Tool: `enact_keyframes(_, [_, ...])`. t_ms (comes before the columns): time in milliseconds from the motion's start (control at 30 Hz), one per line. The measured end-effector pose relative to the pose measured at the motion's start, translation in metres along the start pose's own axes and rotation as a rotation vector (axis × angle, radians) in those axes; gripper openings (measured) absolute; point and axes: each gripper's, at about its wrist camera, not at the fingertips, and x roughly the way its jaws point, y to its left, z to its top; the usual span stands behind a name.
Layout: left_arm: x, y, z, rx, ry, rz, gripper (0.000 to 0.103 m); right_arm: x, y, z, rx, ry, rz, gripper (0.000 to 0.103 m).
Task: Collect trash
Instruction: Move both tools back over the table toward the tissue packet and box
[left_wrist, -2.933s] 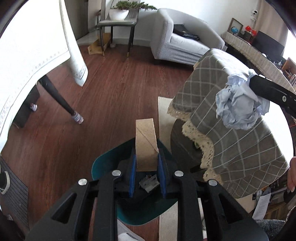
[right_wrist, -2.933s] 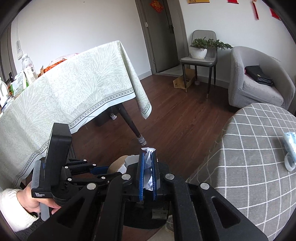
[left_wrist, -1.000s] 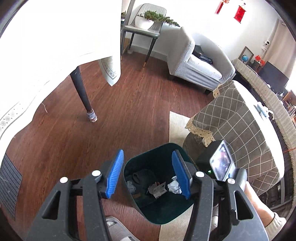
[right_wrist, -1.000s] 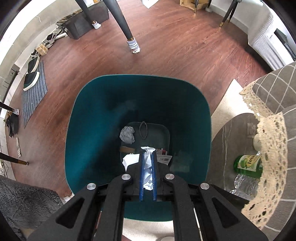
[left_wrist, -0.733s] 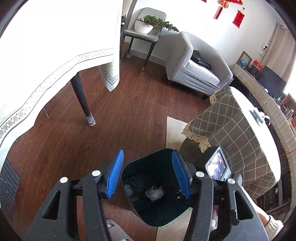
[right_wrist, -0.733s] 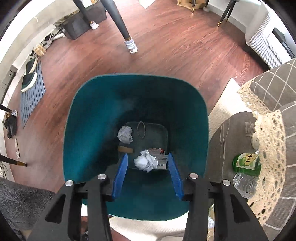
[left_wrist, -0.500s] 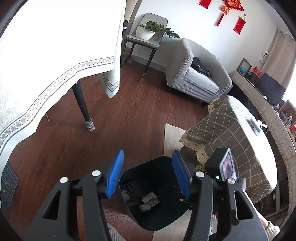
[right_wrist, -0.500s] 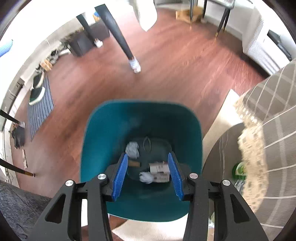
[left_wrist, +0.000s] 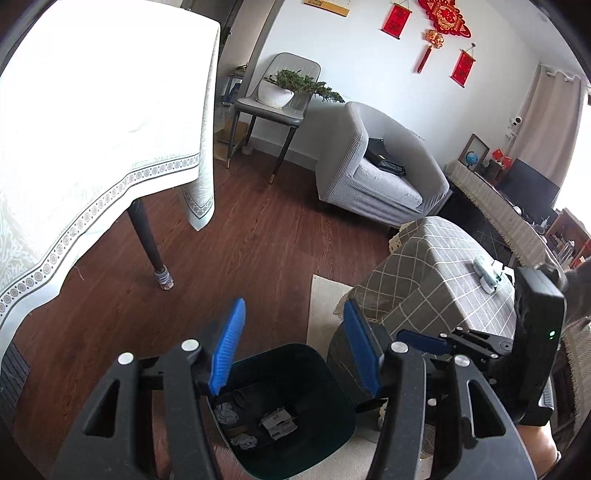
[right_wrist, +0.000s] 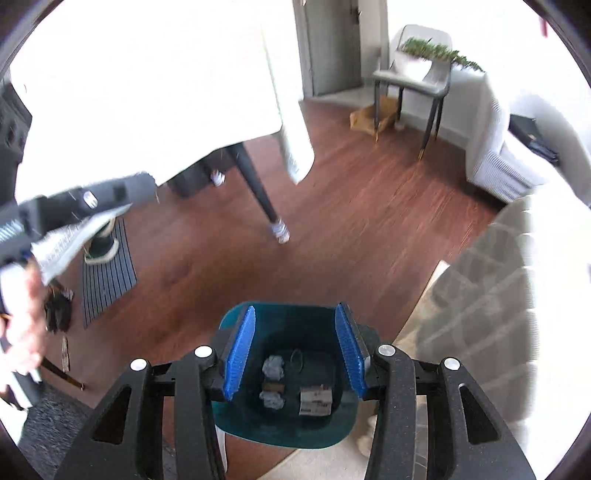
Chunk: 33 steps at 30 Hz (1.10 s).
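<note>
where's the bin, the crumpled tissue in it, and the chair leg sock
teal bin (right_wrist: 325, 434), right wrist view, near inner wall
crumpled tissue (right_wrist: 272, 367), right wrist view, middle of the wad
table leg sock (left_wrist: 164, 280), left wrist view, foot of the dark leg

My left black gripper with blue pads (left_wrist: 293, 345) angled downward, jaws apart, empty; right one (right_wrist: 293, 350) likewise, just opened.

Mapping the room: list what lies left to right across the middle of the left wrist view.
White tablecloth → dark table leg → grey chair with the potted plant → grey armchair → checked cloth-covered table → dark screen.
</note>
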Motion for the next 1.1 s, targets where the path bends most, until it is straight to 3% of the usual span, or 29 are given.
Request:
enact_keyframes(233, [0.001,-0.039,0.004,0.033,-0.033,-0.015,0.058,-0.051,-0.031,-0.001,0.044,-0.107,-0.024,0.046])
enact_keyframes(433, [0.005,-0.072,0.007,0.039,-0.041,-0.045,0.058,-0.081,-0.054,-0.014,0.077,-0.144,-0.002,0.046])
enact_keyframes(667, [0.025,-0.092,0.027,0.016,-0.012,0.002,0.058,-0.109,-0.065,-0.024,0.016,-0.148,0.040,0.046])
enact_keyframes(800, [0.024,-0.128,0.045,0.166,0.013,0.061,0.057,-0.134,-0.077,-0.025,0.060,-0.147,0.037,0.046])
enact_keyframes(867, [0.020,-0.136,0.048,0.180,0.022,0.029,0.061,-0.144,-0.085,-0.030,0.106,-0.121,0.065,0.046])
enact_keyframes(933, [0.018,-0.138,0.052,0.163,0.052,0.006,0.061,-0.155,-0.089,-0.038,0.127,-0.094,0.026,0.046])
enact_keyframes(1100, [0.002,-0.140,0.069,0.158,0.015,-0.020,0.061,-0.174,-0.085,-0.053,0.178,-0.053,-0.013,0.046])
